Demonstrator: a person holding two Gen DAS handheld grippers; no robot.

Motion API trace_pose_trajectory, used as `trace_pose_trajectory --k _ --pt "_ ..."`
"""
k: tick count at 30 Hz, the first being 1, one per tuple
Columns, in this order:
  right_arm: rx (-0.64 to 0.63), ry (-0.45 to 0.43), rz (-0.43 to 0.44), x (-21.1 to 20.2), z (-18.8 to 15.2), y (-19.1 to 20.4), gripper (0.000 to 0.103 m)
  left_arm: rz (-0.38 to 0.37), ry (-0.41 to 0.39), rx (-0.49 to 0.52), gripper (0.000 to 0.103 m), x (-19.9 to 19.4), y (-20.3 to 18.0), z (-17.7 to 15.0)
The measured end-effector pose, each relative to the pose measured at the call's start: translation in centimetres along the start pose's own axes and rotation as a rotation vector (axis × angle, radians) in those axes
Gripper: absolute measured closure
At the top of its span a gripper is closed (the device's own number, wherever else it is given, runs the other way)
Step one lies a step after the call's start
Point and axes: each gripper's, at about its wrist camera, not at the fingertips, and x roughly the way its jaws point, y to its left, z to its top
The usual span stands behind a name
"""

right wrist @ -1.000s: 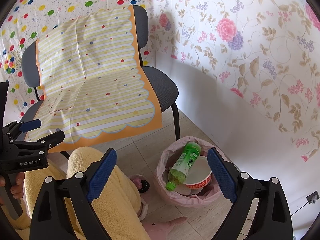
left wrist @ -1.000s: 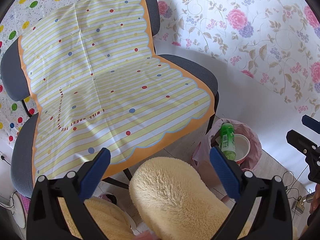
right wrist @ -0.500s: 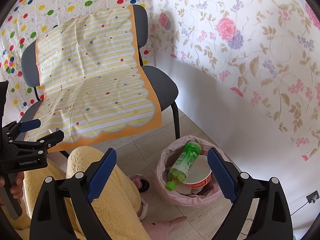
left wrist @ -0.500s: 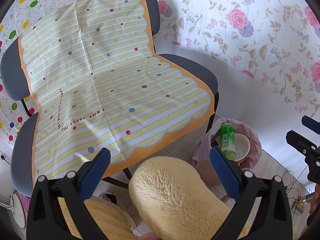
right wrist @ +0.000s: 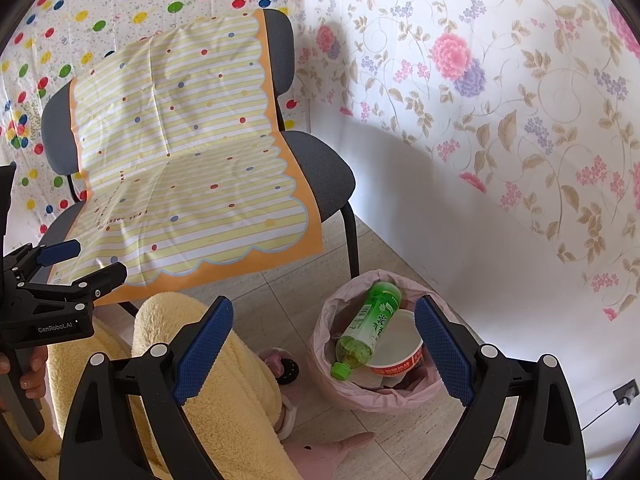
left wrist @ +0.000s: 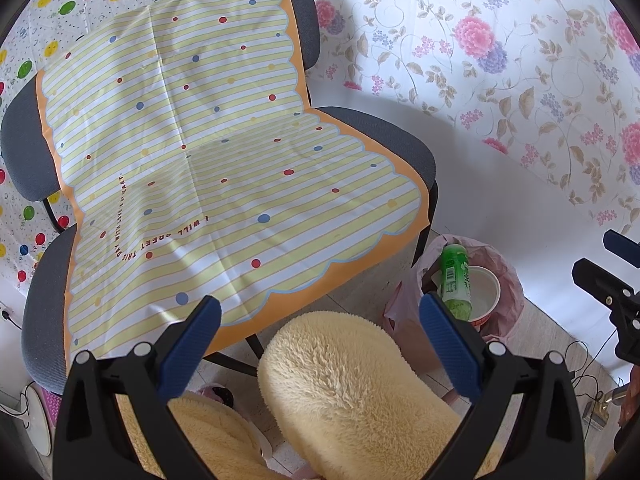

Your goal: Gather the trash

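Bottle (right wrist: 370, 328) atop cup (right wrist: 396, 344), bin (right wrist: 324, 344) beside chair (right wrist: 324, 176), seemingly unobstructed.

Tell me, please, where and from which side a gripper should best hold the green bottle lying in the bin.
Probably the green bottle is best gripped across its labelled middle, from above: it lies slanted on the white bowl, cap lowest, with its sides exposed.
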Motion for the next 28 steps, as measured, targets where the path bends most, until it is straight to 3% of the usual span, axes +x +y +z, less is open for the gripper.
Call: trace_pose_trajectory --k 16,21,28 --pt "-0.001 0.000 0.002 0.1 0.1 -0.2 0.012 0.005 0.004 -0.005 0.006 0.1 -0.5 -0.1" --pt "0.002 0.001 0.005 0.2 0.1 -0.1 0.012 -0.018 -0.035 0.013 0.006 -0.3 -0.4 -0.2" --pt "-0.021 0.018 0.040 2.0 0.5 0.8 0.012 -0.017 0.018 -0.036 0.007 1.0 0.8 0.0"
